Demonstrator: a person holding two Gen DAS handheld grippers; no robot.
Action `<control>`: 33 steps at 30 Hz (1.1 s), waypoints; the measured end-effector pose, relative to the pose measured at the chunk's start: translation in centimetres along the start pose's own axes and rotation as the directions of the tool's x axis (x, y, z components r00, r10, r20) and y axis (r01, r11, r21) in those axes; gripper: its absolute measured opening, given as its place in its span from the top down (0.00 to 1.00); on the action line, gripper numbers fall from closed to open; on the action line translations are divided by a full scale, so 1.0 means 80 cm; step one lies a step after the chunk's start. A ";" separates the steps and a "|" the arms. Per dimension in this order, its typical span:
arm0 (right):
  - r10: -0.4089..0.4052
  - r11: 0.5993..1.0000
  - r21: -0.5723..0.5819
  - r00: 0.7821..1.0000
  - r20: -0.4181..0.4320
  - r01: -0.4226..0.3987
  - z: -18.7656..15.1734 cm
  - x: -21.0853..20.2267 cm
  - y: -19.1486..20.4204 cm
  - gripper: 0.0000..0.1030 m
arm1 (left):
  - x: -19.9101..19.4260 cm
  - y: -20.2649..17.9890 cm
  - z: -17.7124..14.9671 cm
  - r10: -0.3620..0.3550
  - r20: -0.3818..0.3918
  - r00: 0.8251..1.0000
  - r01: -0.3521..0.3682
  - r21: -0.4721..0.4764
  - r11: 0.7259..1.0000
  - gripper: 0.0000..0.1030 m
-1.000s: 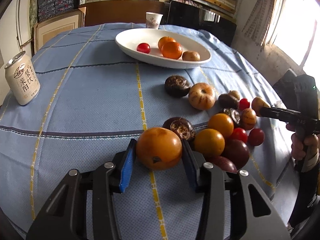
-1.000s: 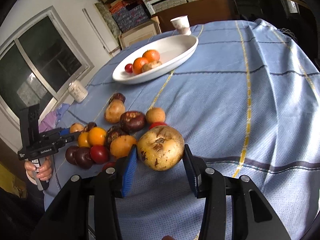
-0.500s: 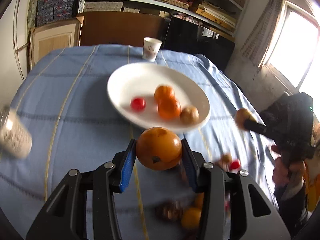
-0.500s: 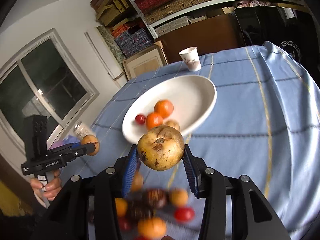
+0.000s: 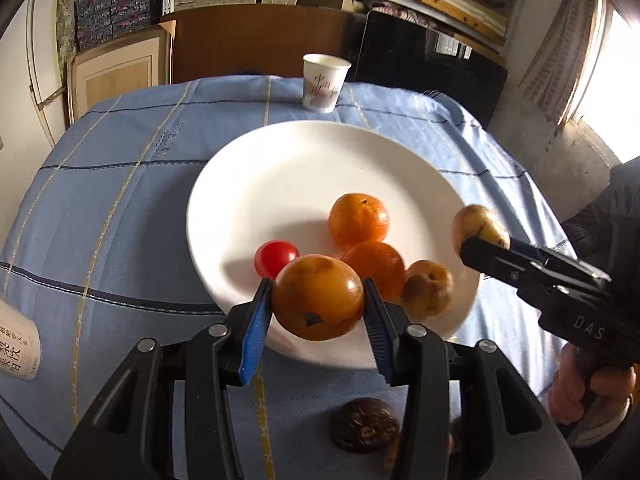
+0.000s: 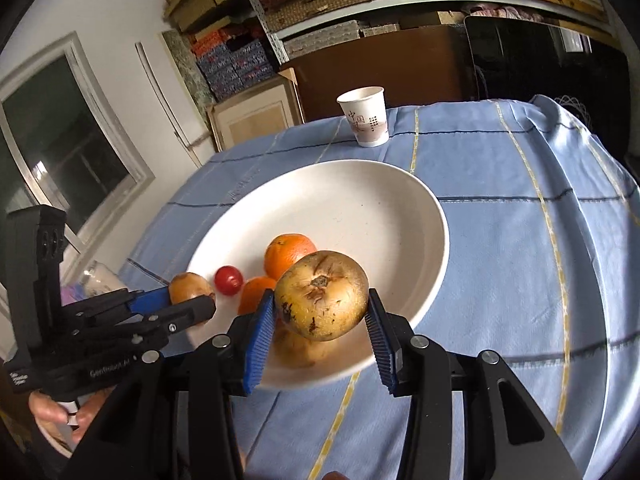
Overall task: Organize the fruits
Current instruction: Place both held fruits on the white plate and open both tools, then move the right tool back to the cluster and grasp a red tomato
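Between the blue pads of the left tool (image 5: 318, 312), an orange persimmon-like fruit (image 5: 318, 298), pinched on both sides and held above the near rim of the white plate (image 5: 256, 184). Just beyond that tool, on the plate: a red cherry tomato (image 5: 276, 257), two oranges (image 5: 359, 221), and a brownish fruit (image 5: 427, 289) at the right. In the right tool (image 6: 320, 320), a yellow-brown blemished fruit (image 6: 322, 300), clamped between both pads and poised over the plate's near edge. Far past both tools, a paper cup (image 5: 325, 83) upright on the blue-clothed counter (image 5: 120, 184). Left of the left tool, part of a can (image 5: 18, 344); below it, a dark wrinkled fruit (image 5: 363, 424) on the cloth.
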State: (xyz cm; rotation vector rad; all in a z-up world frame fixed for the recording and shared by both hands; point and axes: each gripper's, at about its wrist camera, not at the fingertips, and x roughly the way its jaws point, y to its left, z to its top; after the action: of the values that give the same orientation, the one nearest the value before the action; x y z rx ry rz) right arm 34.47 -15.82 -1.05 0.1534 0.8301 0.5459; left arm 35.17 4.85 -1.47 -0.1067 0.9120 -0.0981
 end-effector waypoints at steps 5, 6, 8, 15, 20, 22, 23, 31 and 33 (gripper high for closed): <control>-0.006 1.000 -0.012 1.000 -0.004 0.006 0.002 0.005 0.005 0.49 | 0.002 0.002 -0.003 0.023 0.007 1.000 -0.023 0.005 1.000 0.37; -0.001 1.000 -0.017 1.000 -0.001 0.001 0.002 0.001 0.007 0.40 | -0.005 0.001 -0.003 0.035 0.028 0.999 -0.036 0.008 0.999 0.27; -0.006 1.000 -0.026 1.000 0.019 0.007 0.003 -0.011 0.011 0.33 | -0.024 -0.001 -0.006 0.053 0.085 0.995 -0.054 0.019 0.998 0.21; -0.022 0.999 -0.042 0.996 0.083 0.026 -0.016 -0.059 0.023 0.03 | -0.076 -0.002 -0.034 0.049 0.178 0.983 -0.051 0.005 0.999 0.05; -0.032 0.999 -0.028 0.984 0.173 0.038 -0.064 -0.098 0.016 0.03 | -0.092 0.012 -0.082 0.051 0.160 0.986 -0.041 -0.063 0.997 0.05; -0.008 1.000 0.005 0.985 0.173 0.007 -0.086 -0.105 0.009 0.04 | -0.099 0.017 -0.105 0.053 0.144 0.988 -0.040 -0.086 0.996 0.05; 0.005 1.000 0.029 0.986 0.170 -0.010 -0.097 -0.109 0.006 0.04 | -0.104 0.019 -0.117 0.046 0.137 0.990 -0.033 -0.099 0.995 0.05; -0.015 0.999 -0.033 0.971 0.241 0.024 -0.149 -0.166 0.021 0.03 | -0.137 0.044 -0.203 0.020 0.145 0.989 0.013 -0.220 0.975 0.05; 0.004 1.000 0.010 0.984 0.181 -0.006 -0.163 -0.164 0.011 0.03 | -0.143 0.047 -0.214 0.005 0.143 0.990 0.028 -0.227 0.974 0.04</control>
State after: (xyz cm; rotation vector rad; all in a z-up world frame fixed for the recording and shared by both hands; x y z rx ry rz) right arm 17.35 -22.88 -0.85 0.2121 0.6563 0.5242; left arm 14.76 9.22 -3.41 -0.3290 0.7768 0.0044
